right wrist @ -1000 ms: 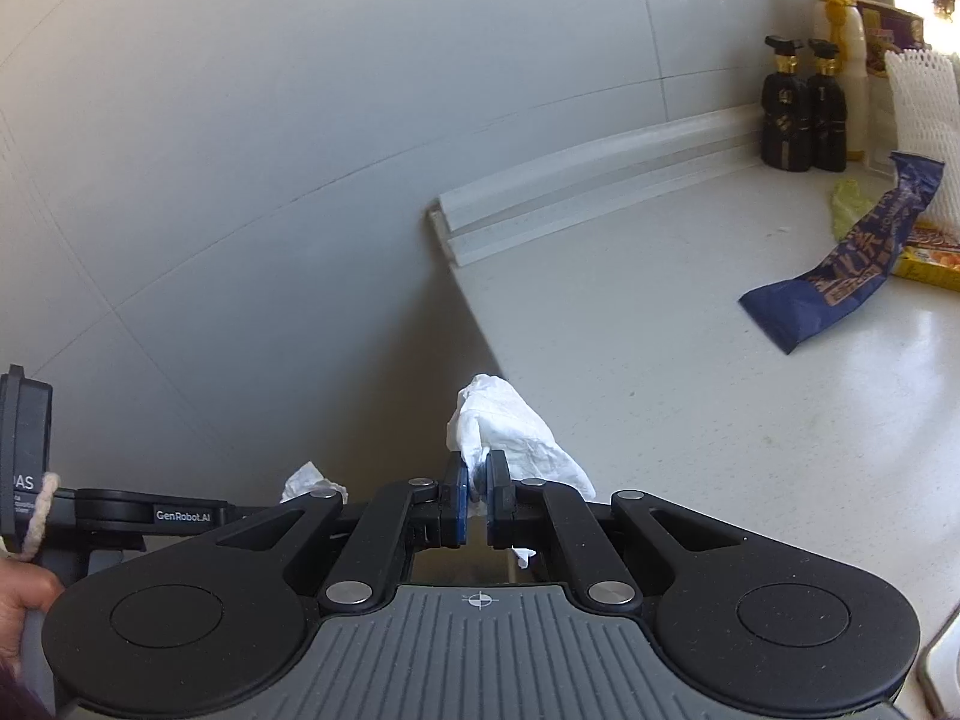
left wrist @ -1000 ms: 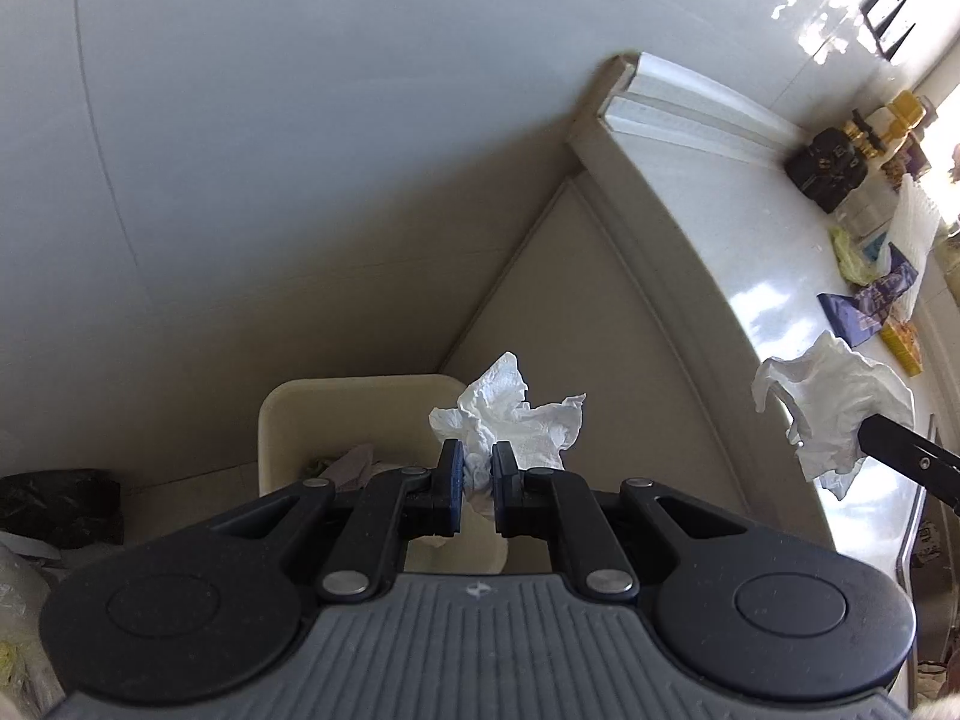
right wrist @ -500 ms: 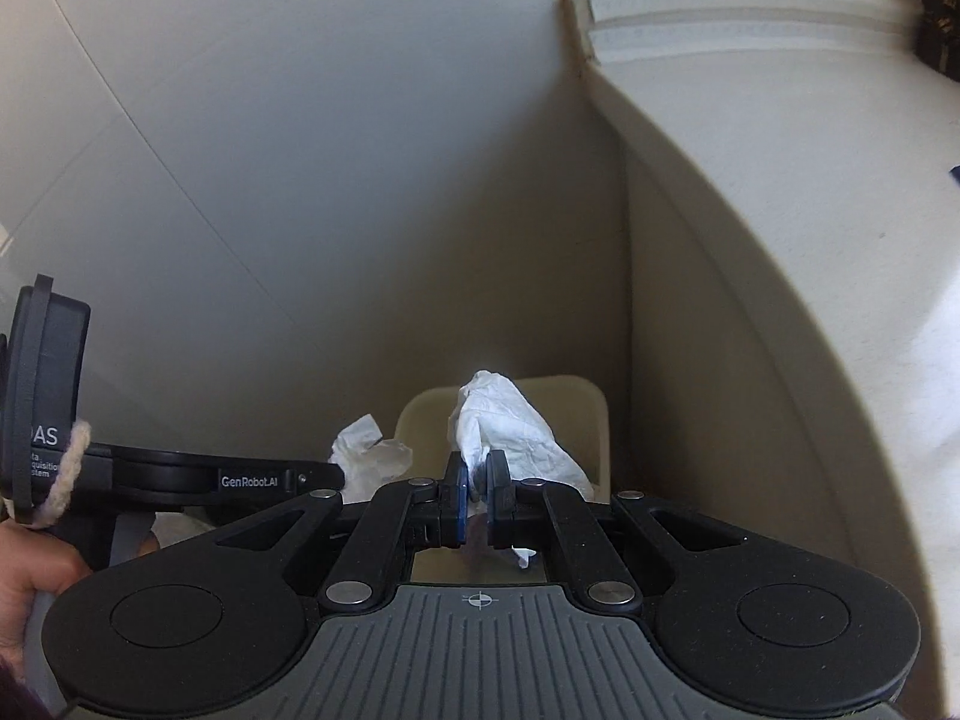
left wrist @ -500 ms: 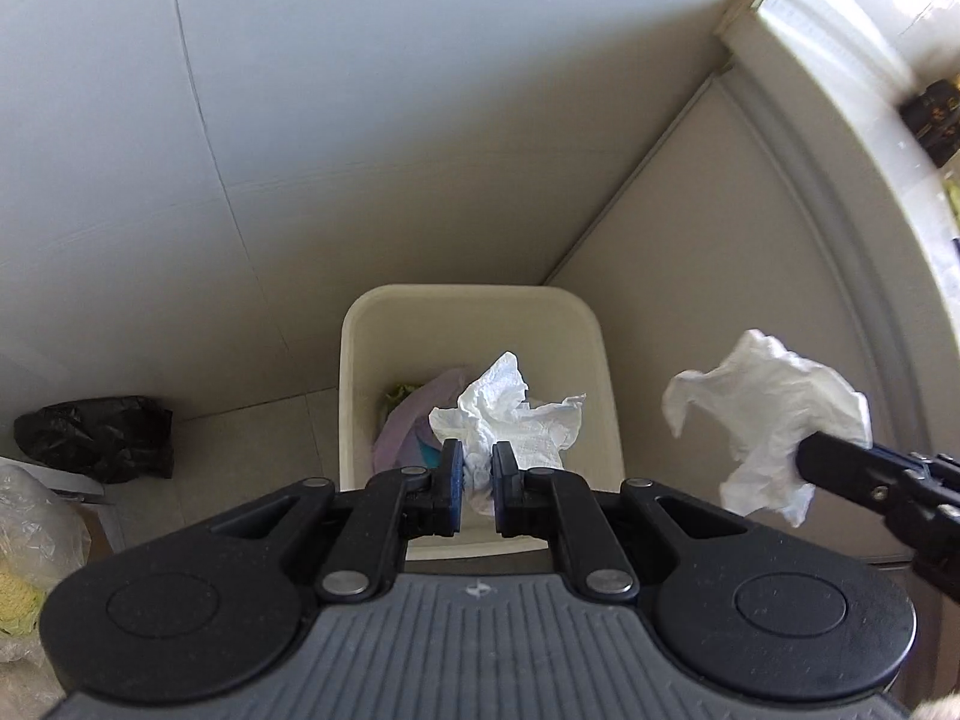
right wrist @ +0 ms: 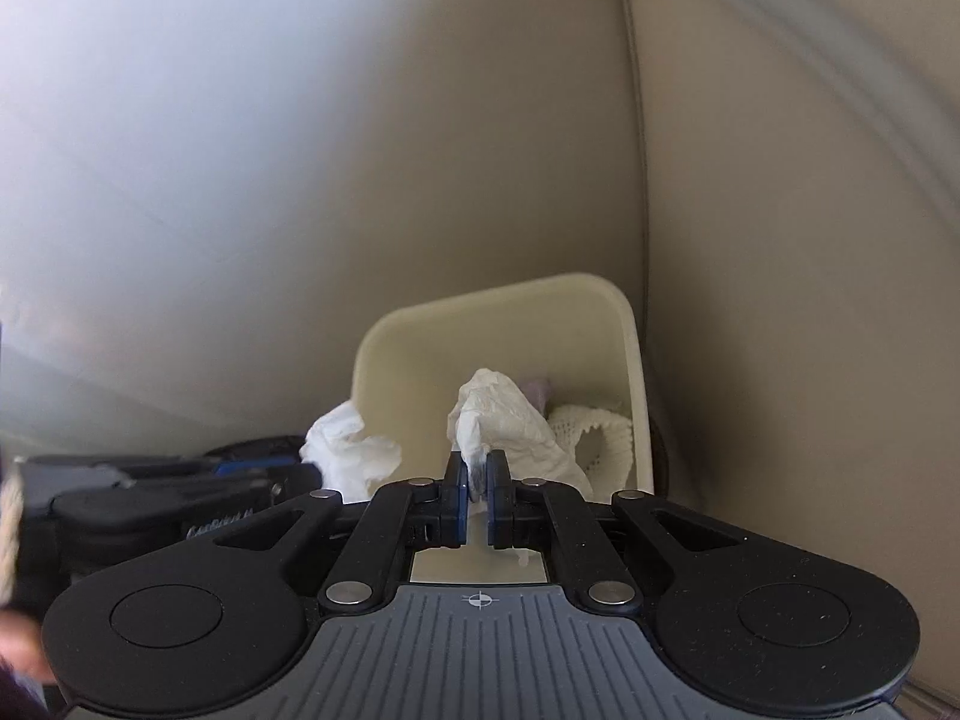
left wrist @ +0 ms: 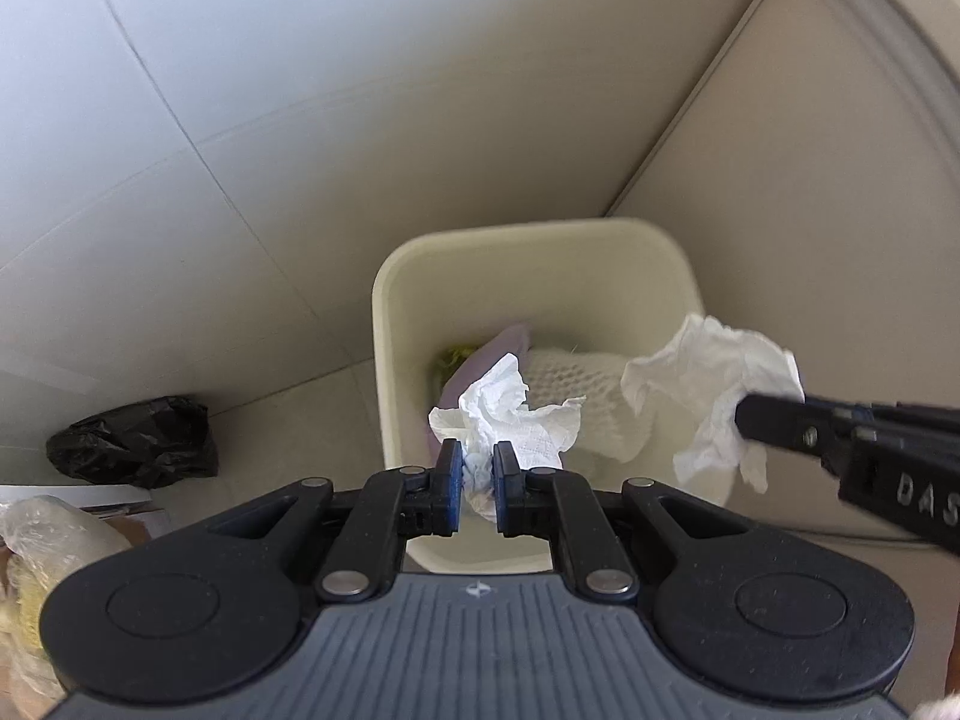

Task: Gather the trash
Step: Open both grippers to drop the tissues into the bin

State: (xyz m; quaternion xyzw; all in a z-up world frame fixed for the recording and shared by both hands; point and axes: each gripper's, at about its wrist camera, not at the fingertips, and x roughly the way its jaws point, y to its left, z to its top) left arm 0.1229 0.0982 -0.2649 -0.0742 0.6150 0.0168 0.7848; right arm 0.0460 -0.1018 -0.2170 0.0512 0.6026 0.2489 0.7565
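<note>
My left gripper (left wrist: 477,468) is shut on a crumpled white tissue (left wrist: 510,414) and holds it over the near part of a cream trash bin (left wrist: 540,252). My right gripper (right wrist: 477,474) is shut on a second crumpled white tissue (right wrist: 510,414), also above the bin (right wrist: 498,312). In the left wrist view the right gripper's tissue (left wrist: 708,384) hangs over the bin's right rim. In the right wrist view the left gripper's tissue (right wrist: 351,441) shows at the bin's left edge. The bin holds a white foam net (left wrist: 576,378) and a purple wrapper (left wrist: 492,354).
The bin stands on the floor in a corner between a grey tiled wall (left wrist: 240,120) and a beige cabinet side (left wrist: 810,210). A black plastic bag (left wrist: 132,441) lies on the floor at the left. A clear bag (left wrist: 36,540) sits at the lower left.
Both grippers have swung from the countertop down over the bin, each still holding its tissue. The bin now fills the centre of both views and the counter has left sight.
</note>
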